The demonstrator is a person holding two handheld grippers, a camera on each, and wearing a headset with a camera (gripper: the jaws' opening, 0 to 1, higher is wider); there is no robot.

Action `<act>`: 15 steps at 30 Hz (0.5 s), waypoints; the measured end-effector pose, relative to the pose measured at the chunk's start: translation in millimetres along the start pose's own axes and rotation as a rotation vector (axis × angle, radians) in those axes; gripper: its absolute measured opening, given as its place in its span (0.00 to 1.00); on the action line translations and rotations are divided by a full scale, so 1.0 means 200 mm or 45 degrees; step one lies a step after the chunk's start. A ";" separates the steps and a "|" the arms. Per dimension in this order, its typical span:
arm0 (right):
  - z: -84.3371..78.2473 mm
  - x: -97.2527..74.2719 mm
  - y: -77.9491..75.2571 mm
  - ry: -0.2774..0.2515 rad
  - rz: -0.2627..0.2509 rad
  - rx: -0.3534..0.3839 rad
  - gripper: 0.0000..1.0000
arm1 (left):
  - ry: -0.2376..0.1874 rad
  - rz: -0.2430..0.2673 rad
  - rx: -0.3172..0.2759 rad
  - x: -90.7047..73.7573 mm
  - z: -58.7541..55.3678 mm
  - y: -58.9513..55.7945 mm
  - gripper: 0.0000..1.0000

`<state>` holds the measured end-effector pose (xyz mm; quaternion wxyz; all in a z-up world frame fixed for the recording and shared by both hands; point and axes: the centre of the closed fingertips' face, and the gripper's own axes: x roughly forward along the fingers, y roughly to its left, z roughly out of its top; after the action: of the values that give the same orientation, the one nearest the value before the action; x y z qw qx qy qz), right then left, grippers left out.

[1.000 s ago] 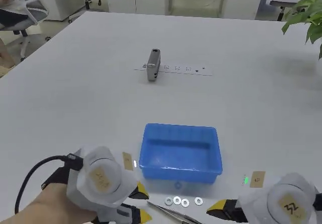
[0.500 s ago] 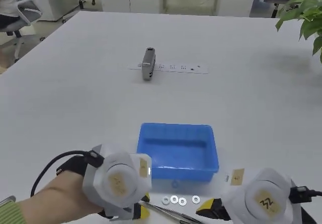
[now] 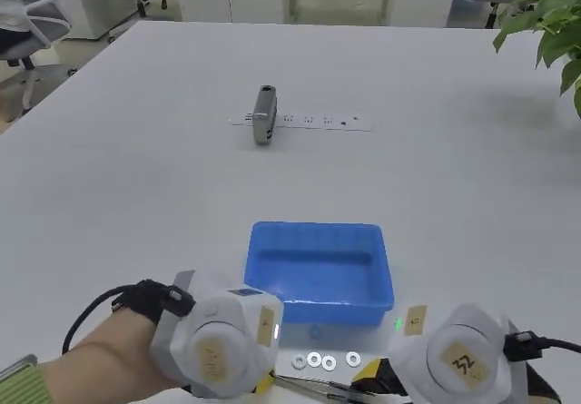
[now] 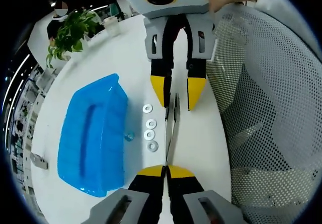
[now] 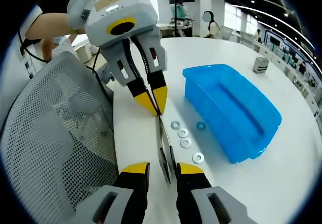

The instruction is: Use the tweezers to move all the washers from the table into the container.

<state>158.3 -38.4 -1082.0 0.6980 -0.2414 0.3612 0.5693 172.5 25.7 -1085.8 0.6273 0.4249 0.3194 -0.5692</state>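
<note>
Washers (image 3: 314, 359), four silvery, lie beside one container (image 3: 318, 310).

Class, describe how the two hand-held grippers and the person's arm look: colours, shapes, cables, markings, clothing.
Both the left gripper and right gripper have rounded pale-grey housings, black jaws with yellow tips, and tan stickers on top. A black cable loops from the left one; a green light glows on the right. The left arm wears a green sleeve.
</note>
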 end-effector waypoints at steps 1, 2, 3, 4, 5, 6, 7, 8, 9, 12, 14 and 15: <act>0.00 0.00 0.00 0.001 0.001 -0.004 0.17 | 0.002 -0.002 0.014 0.00 0.00 0.00 0.00; 0.00 0.00 0.00 0.001 -0.001 -0.008 0.17 | 0.004 -0.001 0.019 0.00 0.00 -0.01 0.00; 0.00 0.00 0.00 0.002 0.001 -0.010 0.17 | 0.006 -0.004 0.018 0.00 0.00 -0.01 0.00; 0.01 0.00 0.00 0.000 0.005 -0.012 0.16 | 0.009 -0.008 0.013 -0.01 -0.01 -0.01 0.00; 0.01 0.01 0.00 -0.001 0.006 -0.014 0.15 | 0.007 -0.009 0.009 -0.01 -0.01 -0.02 0.00; 0.01 0.01 0.00 -0.002 0.008 -0.016 0.15 | -0.004 -0.011 0.002 -0.03 0.00 -0.03 0.00; 0.01 0.01 0.00 -0.003 0.012 -0.015 0.15 | -0.020 -0.004 -0.012 -0.04 0.01 -0.03 0.00; 0.01 0.01 0.01 -0.007 0.020 -0.015 0.15 | -0.023 -0.004 -0.020 -0.05 0.01 -0.03 0.00; 0.02 0.01 0.01 -0.010 0.023 -0.019 0.15 | -0.032 -0.004 -0.030 -0.07 0.02 -0.04 0.00; 0.03 0.01 0.03 -0.014 0.030 -0.044 0.15 | -0.057 0.000 -0.044 -0.12 0.04 -0.05 0.00; 0.03 0.01 0.03 -0.020 0.037 -0.058 0.14 | -0.078 0.005 -0.054 -0.16 0.06 -0.06 0.00; 0.04 0.01 0.04 -0.024 0.044 -0.065 0.14 | -0.087 0.006 -0.057 -0.18 0.07 -0.07 0.00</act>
<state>152.5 -29.4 -1077.5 0.6850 -0.2476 0.3440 0.5925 153.0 29.3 -1050.8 0.6487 0.3915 0.3094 -0.5746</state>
